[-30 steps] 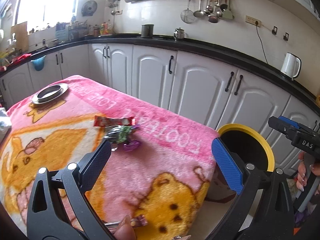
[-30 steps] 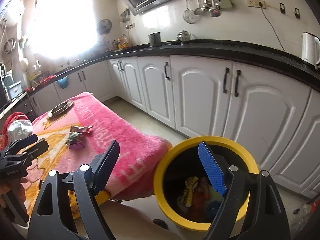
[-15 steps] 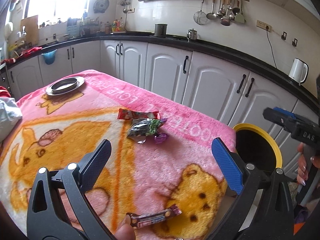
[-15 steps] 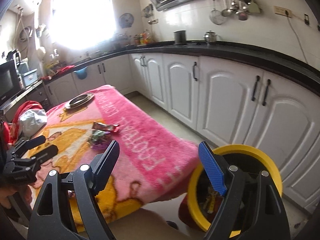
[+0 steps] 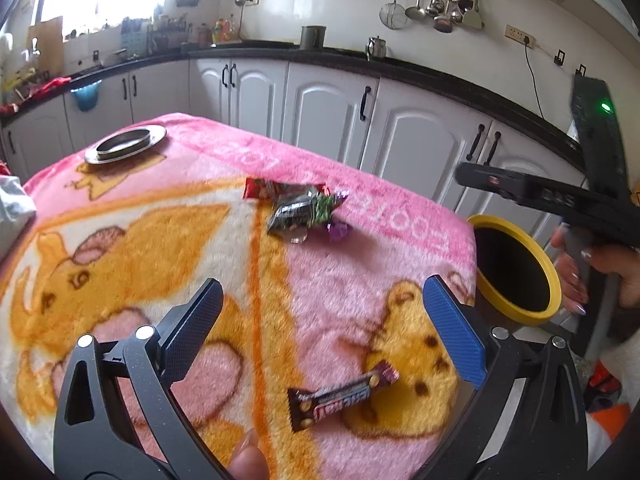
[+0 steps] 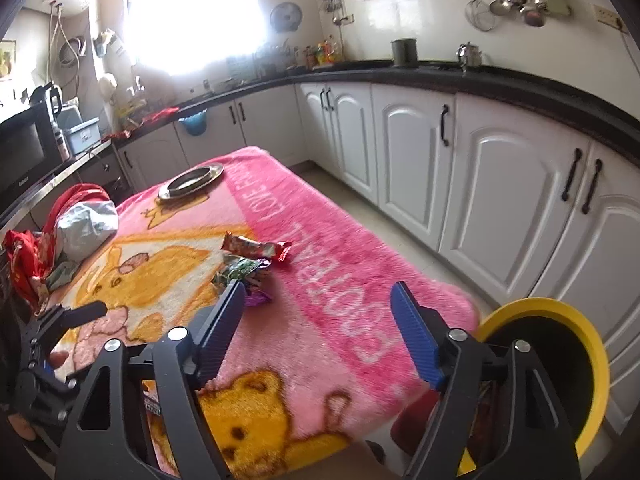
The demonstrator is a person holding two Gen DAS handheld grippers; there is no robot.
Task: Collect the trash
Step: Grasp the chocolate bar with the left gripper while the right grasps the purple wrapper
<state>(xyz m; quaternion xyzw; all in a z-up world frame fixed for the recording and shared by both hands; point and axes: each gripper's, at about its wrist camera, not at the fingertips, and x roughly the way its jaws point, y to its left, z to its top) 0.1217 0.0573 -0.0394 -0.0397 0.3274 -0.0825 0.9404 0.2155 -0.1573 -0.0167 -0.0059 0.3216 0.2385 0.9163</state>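
On the pink blanket (image 5: 360, 280), a steel dish (image 5: 125, 145) sits at the far left corner. Nearer the blanket's middle lies a heap of wrappers: a red wrapper (image 5: 262, 188), a green-black wrapper (image 5: 306, 212) touching it, and a purple one (image 5: 338, 232) just beside. The left gripper (image 5: 324, 328) hovers with jaws wide apart and empty over a brown candy-bar wrapper (image 5: 342, 394) at the blanket's near edge. The right gripper (image 6: 318, 328) is closing, nothing between its jaws. The yellow-rimmed bin (image 5: 520, 268) stands beside the blanket's right edge.

Blown-out window (image 6: 188, 12) glare, fisheye-warped edges
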